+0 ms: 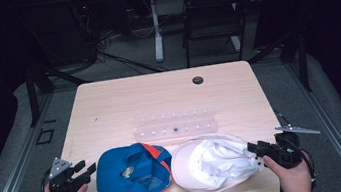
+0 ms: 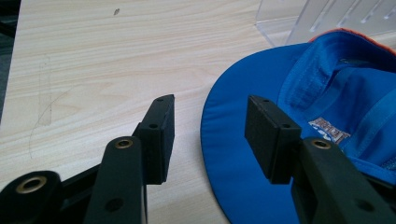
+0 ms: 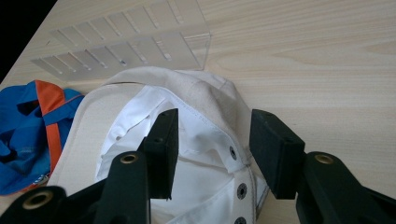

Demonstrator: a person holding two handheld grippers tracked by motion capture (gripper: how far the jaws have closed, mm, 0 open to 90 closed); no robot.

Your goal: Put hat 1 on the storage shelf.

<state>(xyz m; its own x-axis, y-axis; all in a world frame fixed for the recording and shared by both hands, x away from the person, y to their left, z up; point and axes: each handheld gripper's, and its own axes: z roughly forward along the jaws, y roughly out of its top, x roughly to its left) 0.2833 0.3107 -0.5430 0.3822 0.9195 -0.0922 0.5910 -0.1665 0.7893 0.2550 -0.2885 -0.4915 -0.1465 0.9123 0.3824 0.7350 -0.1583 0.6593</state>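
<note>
The blue cap [image 1: 131, 171] lies upside down on the near part of the wooden table [image 1: 158, 97], touching the white cap [image 1: 213, 163] to its right, and a clear acrylic rack [image 1: 175, 124] stands just behind both. The left gripper [image 1: 87, 170] sits at the blue cap's brim with its jaws released; in the left gripper view the brim edge lies between and below the pads, with no pad pressing on it. The right gripper [image 1: 252, 147] sits at the white cap's right edge, jaws likewise released, straddling the snap-strap rim without clamping it.
</note>
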